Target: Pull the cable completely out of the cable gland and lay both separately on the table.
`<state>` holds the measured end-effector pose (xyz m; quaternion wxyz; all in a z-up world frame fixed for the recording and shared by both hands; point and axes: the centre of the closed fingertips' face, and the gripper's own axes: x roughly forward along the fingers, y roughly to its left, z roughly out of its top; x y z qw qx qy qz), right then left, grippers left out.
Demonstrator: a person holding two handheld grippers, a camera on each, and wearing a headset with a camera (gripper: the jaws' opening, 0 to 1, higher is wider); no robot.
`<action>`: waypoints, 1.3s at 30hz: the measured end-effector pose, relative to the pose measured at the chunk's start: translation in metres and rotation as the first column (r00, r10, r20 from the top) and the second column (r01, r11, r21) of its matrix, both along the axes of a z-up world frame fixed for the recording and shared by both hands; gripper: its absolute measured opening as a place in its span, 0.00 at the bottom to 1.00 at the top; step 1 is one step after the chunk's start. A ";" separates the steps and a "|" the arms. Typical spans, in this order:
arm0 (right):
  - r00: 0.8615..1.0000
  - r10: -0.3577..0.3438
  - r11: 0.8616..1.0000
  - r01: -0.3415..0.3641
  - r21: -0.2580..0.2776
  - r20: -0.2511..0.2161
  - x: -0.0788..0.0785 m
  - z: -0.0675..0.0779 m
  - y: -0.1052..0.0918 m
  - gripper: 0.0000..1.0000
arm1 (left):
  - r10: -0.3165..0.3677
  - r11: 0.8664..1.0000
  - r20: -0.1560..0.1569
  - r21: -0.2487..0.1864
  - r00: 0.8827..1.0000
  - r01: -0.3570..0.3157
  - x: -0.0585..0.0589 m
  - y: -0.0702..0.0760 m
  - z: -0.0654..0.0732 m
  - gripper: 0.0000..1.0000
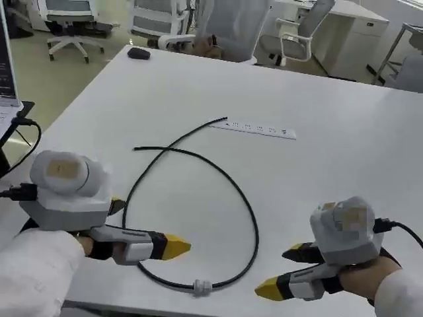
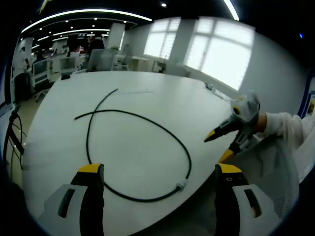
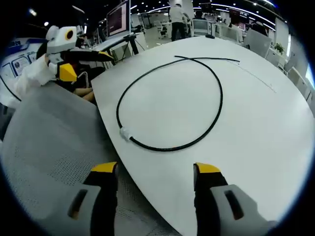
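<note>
Black cable (image 1: 246,198) lies on the white bench (image 1: 330,86) in one wide loop, its two end stretches crossing on the far side. One end runs up beside a thin white strip (image 1: 258,129). I see the small white gland (image 1: 201,286) threaded on the cable at the near arc of the loop, close to the bench edge, so the two are not yet apart. My left gripper (image 1: 151,226) hovers by the near left part of the loop, jaws spread wide with nothing between them. Its own view looks across the loop, with the gland low and right of centre. My right gripper (image 1: 283,271) hangs at the near right of the bench, jaws likewise parted and empty, pointing toward the gland. The gland sits between the two grippers and touches neither. A dark mouse (image 1: 139,53) rests near the far left corner, and office chairs (image 1: 66,26) stand beyond the bench.
</note>
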<state>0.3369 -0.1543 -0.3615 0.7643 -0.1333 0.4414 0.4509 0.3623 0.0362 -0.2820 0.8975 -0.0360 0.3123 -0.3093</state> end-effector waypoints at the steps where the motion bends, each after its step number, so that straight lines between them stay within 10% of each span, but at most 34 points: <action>1: 1.000 -0.001 1.000 0.001 0.000 -0.001 0.000 0.000 0.000 0.64 | 0.000 1.000 -0.001 0.000 1.000 0.000 0.000 0.000 0.000 0.94; 17: 0.986 0.122 0.986 -0.134 0.103 0.114 0.007 0.022 0.037 0.56 | 0.011 1.000 -0.011 0.012 1.000 -0.011 0.001 0.004 -0.004 0.94; 25: 0.974 0.174 0.980 -0.186 0.074 0.142 0.013 0.015 0.043 0.51 | 0.023 1.000 -0.013 0.018 1.000 -0.023 0.004 0.008 -0.005 0.93; 32: 0.936 0.310 0.941 -0.327 0.083 0.169 0.004 0.006 0.074 0.46 | 0.009 0.999 0.004 0.038 1.000 -0.009 0.005 0.006 -0.004 0.92; 39: 0.845 0.502 0.855 -0.517 0.042 0.182 -0.011 -0.018 0.100 0.32 | -0.001 0.999 0.024 0.032 1.000 0.000 0.006 0.004 -0.001 0.89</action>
